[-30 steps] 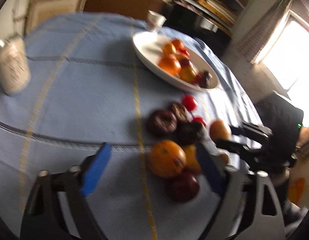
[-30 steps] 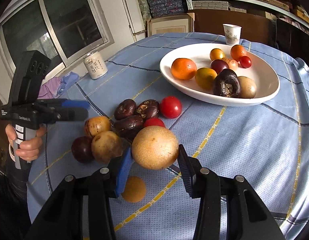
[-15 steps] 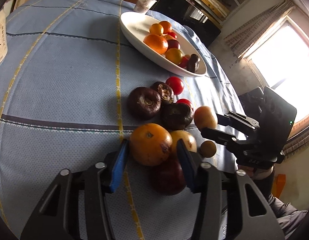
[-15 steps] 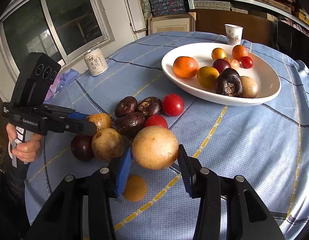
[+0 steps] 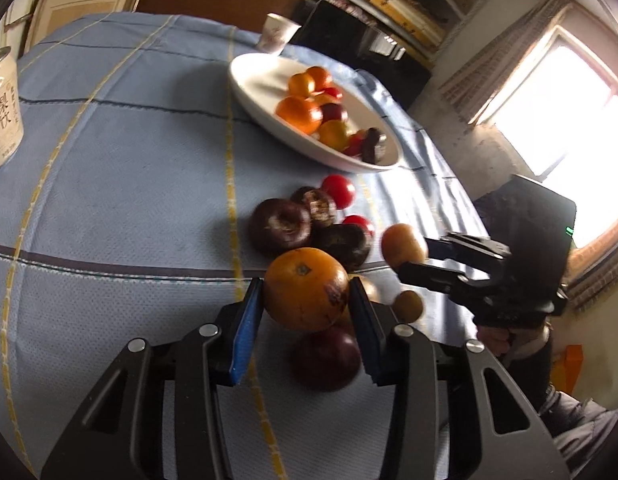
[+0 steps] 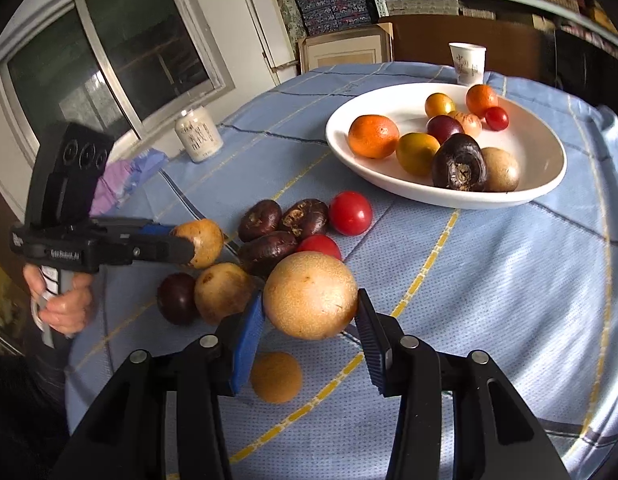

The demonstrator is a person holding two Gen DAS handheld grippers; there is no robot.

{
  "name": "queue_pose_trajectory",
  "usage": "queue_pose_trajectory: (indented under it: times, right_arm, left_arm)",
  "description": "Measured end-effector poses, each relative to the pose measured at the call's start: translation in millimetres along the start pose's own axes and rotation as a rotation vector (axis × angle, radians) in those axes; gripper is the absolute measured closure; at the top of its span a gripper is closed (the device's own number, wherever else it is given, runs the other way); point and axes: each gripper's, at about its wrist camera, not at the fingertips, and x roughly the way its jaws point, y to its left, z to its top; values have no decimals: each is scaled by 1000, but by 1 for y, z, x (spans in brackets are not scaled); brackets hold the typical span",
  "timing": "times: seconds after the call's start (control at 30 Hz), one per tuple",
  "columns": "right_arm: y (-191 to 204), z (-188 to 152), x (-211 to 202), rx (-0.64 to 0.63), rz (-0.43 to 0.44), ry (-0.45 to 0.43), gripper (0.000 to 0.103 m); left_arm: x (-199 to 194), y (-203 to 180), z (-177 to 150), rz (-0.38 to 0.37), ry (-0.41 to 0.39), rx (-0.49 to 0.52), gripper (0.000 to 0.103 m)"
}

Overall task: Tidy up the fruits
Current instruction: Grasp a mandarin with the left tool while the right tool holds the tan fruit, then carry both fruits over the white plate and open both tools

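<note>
Now left gripper [image 5: 305, 304] pinches an orange fruit [image 5: 305, 289], right gripper [image 6: 311, 312] pinches a tan fruit [image 6: 310, 294]; next, probably carry both to the white bowl [image 6: 549, 184].

The left gripper [image 5: 305, 312] pointed down toward the white bowl [image 5: 261, 92], its blue pads [image 5: 245, 328] clamped on an orange fruit [image 5: 305, 288]. The right gripper [image 6: 311, 322], also angled down toward that bowl, gripped a round tan fruit [image 6: 311, 294]. A hand [image 6: 67, 304] grasped the left gripper's handle, far from the bowl.
</note>
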Motion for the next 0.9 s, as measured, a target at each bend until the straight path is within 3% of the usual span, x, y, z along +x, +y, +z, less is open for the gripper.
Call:
queue_pose_trajectory:
  times: [0.2, 0.37, 0.43, 0.63, 0.8, 0.83, 0.87, 0.9]
  right_arm:
    - [-13, 7, -16, 56, -8, -121, 57]
    - [-35, 23, -39, 126, -162, -367, 57]
    - [-48, 31, -41, 157, -213, -419, 57]
    - [-88, 50, -13, 264, -234, -377, 57]
    - [-104, 62, -2, 286, -209, -371, 54]
    - [-106, 62, -1, 291, -208, -374, 48]
    - [-106, 62, -2, 290, -204, -371, 44]
    - [-105, 61, -3, 289, -199, -370, 44]
  left_arm:
    - [-5, -12, 15, 40, -46, 46, 61]
    - [3, -27, 67, 82, -68, 114, 61]
    - [12, -34, 94, 111, -91, 131, 61]
    - [66, -46, 163, 257, -101, 187, 61]
    - [98, -51, 182, 354, -94, 222, 59]
    - [101, -52, 182, 391, -101, 227, 47]
    - [101, -52, 182, 416, -111, 225, 23]
    - [98, -53, 181, 441, -127, 220, 16]
